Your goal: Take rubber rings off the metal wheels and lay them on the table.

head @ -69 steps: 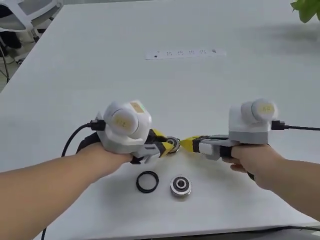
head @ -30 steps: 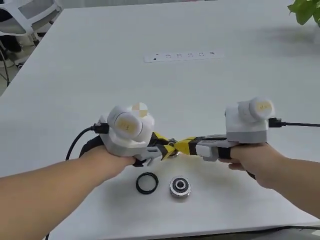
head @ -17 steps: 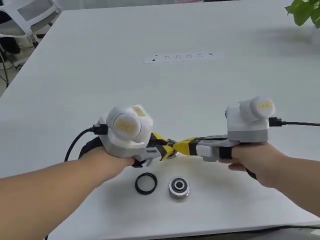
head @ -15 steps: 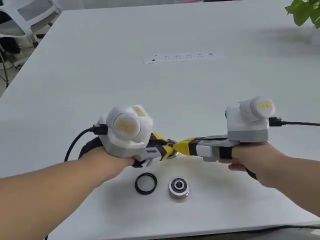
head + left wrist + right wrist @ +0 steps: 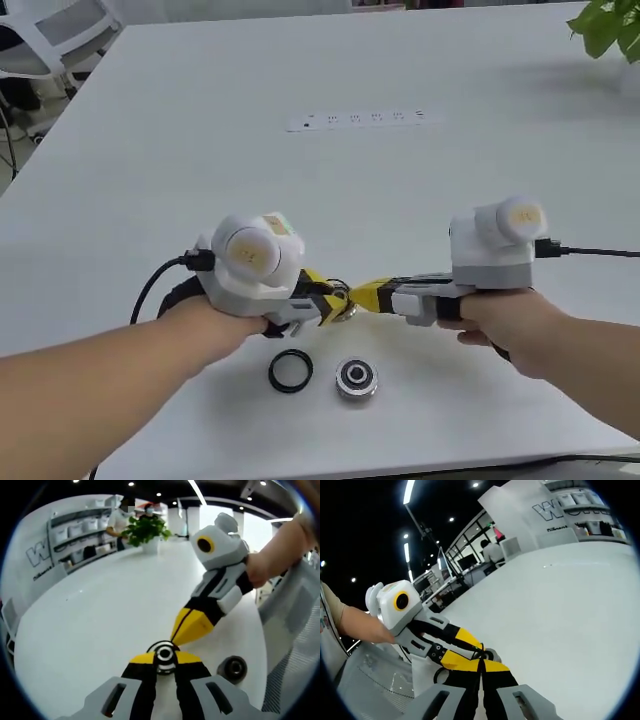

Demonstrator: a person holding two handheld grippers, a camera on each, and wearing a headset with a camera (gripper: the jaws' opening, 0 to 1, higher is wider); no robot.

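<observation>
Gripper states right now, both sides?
Left hand-held gripper: shut on the metal wheel.
Right hand-held gripper: shut, tips at that wheel; what it grips cannot be told.

Held wheel half hidden, edges cropped

The tips of the left hand-held gripper [image 5: 333, 303] and right hand-held gripper [image 5: 360, 292] cover most of the metal wheel [image 5: 165, 656] in the head view; what the right one's closed tips pinch there is too small to tell. The plant [image 5: 603, 25] and chair [image 5: 40, 25] are cut by the picture's edges.
</observation>
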